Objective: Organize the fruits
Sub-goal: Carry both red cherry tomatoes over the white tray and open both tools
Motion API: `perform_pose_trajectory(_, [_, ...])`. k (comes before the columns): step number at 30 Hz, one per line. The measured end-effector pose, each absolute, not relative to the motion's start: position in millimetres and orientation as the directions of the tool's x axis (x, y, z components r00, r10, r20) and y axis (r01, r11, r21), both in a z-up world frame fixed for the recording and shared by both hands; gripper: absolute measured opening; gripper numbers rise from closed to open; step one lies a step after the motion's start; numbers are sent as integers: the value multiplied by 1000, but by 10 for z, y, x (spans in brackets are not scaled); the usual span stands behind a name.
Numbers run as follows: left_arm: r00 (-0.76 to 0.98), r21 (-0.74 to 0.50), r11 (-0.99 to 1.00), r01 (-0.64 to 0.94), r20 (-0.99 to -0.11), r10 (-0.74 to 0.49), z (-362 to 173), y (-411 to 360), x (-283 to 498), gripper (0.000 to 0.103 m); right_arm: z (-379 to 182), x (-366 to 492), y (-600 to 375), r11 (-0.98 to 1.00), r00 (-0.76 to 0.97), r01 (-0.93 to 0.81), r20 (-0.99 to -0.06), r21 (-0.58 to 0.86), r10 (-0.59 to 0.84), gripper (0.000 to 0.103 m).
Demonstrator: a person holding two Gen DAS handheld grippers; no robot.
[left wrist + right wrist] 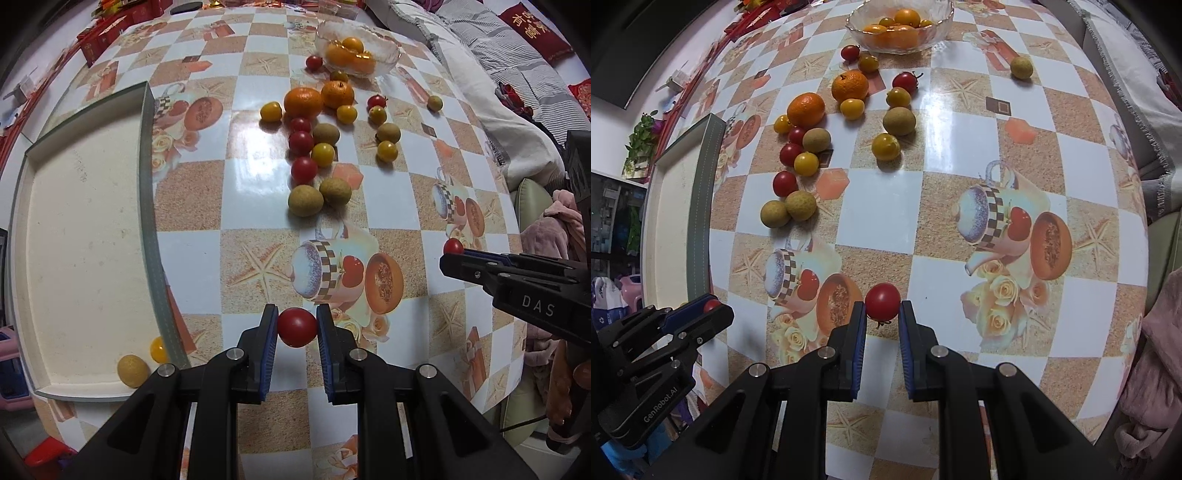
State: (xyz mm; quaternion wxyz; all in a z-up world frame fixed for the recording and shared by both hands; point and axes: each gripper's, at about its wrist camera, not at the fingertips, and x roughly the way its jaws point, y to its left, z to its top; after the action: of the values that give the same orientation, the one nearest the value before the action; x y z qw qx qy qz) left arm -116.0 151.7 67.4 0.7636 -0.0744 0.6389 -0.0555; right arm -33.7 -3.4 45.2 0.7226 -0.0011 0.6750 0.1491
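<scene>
Glass bowl (pixel 899 27): top centre of the right wrist view, upper right of centre in the left wrist view; it holds oranges and a few small yellow fruits, their count hard to tell through the glass.
Tray (pixel 85 229): pale inside with a grey-green rim, filling the left side of the left wrist view; a greenish-brown round fruit (pixel 133 370) lies in its lower corner, and a yellow tomato (pixel 159 349) sits by the rim there, half hidden by it, so inside or outside cannot be told.
Loose fruit (pixel 306 147): two oranges, red and yellow cherry tomatoes and brownish round fruits scattered on the patterned tablecloth (pixel 251 184) between bowl and tray, upper centre of both views.
Left gripper (pixel 297 328): pads clamped on a red cherry tomato (pixel 297 327), lower centre of its own view, lifted off the cloth.
Right gripper (pixel 882 314): jaws nearly closed, pinching a second red tomato (pixel 882 300) with its stem end down, lower centre of its view.
Hard to make out: in each view the other gripper enters from a side edge with only a sliver of its tomato showing; the tray's far edge is cut off by the frame.
</scene>
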Motion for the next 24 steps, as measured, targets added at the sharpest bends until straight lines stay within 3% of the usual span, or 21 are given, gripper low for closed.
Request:
perform_pose_trajectory(15, [270,-186,976,-113,-951,-150,965,2333,-1128,22,765,-236,854,918,55,-341,-971,202,234,19])
perform_pose_trajectory(24, [268,-109,968,-225,-962,-46,870,3169,-1247,22,778,-200,1856,845,13,-478,-960,240,280,19])
